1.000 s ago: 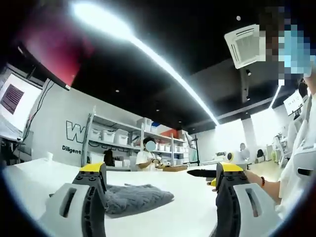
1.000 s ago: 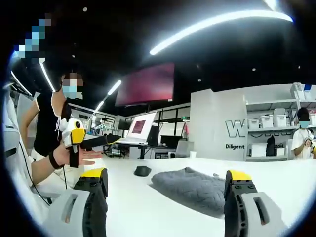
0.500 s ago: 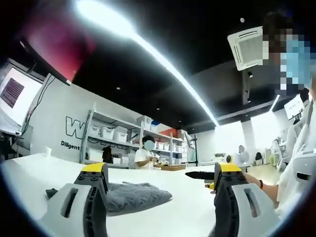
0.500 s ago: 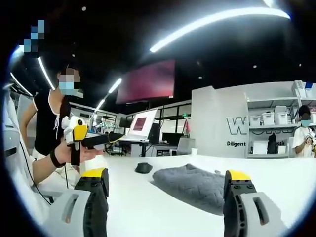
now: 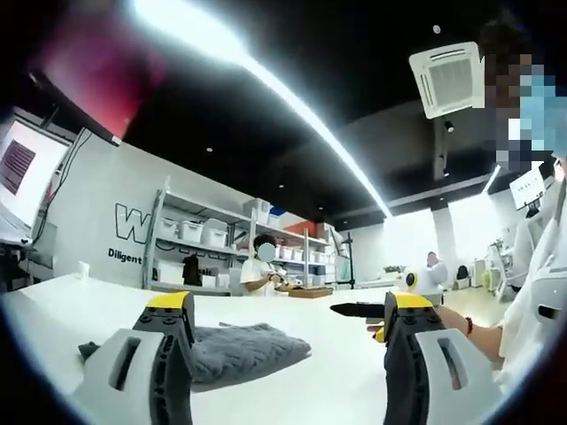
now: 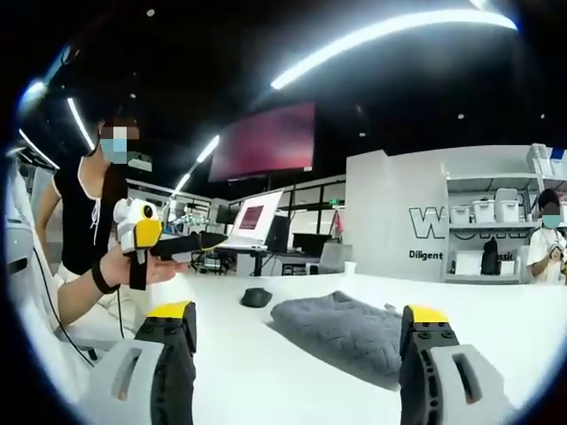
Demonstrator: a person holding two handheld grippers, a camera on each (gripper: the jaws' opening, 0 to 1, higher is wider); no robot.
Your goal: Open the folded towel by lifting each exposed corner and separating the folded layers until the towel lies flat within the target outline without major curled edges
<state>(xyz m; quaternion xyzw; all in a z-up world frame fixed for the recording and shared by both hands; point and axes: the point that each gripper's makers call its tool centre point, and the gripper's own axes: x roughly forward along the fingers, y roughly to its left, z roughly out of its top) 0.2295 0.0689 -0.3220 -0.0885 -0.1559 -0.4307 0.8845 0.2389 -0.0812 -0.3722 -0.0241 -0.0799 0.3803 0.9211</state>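
In the left gripper view, the left gripper (image 5: 282,310) rises from the bottom edge with its two yellow-tipped jaws spread wide and nothing between them. Just past them, the folded grey towel (image 5: 244,347) lies on the white table (image 5: 337,381), its near side partly hidden behind the left-hand jaw; a small dark object (image 5: 89,351) lies on the table close to the towel's left end. To the right, a hand (image 5: 452,320) holds the right gripper (image 5: 354,310) above the table, its dark jaws pointing left; whether they are apart cannot be told from here. In the right gripper view, the right gripper (image 6: 297,323) shows its own jaws equally wide, holding nothing, above the table (image 6: 266,372). The towel (image 6: 341,323) lies ahead between the two jaws, still folded, with a rumpled upper layer. Beyond its left corner a dark computer mouse (image 6: 256,297) rests on the table. At the left, a hand (image 6: 133,266) grips the left gripper (image 6: 213,241), raised well clear of the towel. Farther back are a laptop (image 6: 248,226) with a lit screen, a large wall display (image 6: 266,142), and shelves (image 6: 483,235) with white bins, where a person (image 6: 547,237) stands.
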